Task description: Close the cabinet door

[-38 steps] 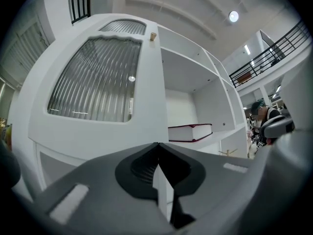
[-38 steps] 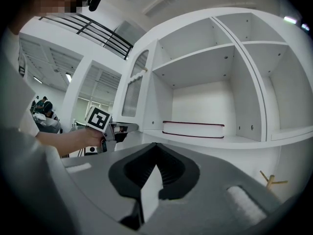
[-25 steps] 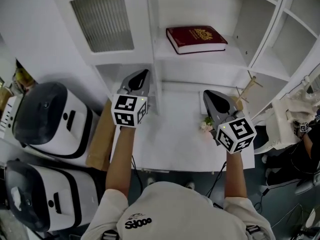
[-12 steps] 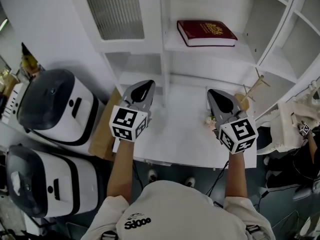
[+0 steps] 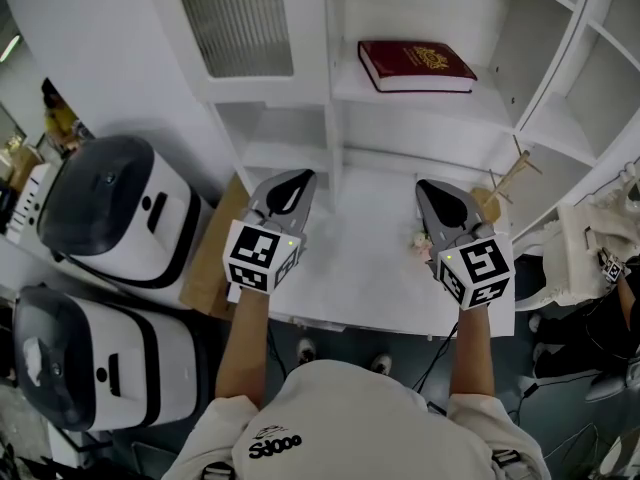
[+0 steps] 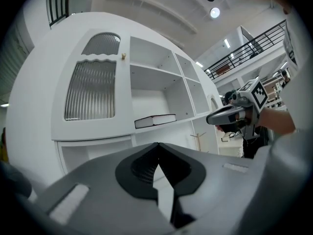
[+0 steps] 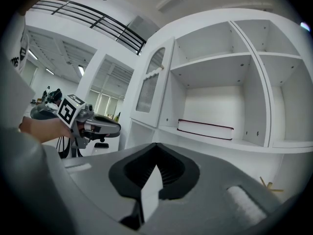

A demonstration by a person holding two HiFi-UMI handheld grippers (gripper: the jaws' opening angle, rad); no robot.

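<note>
Two tools hover level over the white table (image 5: 360, 278), each with its jaws pressed together and nothing between them. The left hand-held gripper (image 5: 300, 176) sits at six o'clock of the cabinet door (image 5: 235, 23), a white panel with ribbed glass, and is apart from it. The right hand-held gripper (image 5: 428, 184) sits at six o'clock of a red book (image 5: 415, 65). The door looks flush with the shelf (image 5: 400, 106) fronts, so I judge the closing done or nearly so. Next I would nudge its free edge to seat it.

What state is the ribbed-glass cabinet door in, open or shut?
Shut, apparently: the ribbed-glass door lies flush with the cabinet front, no gap at its knob edge.
</note>
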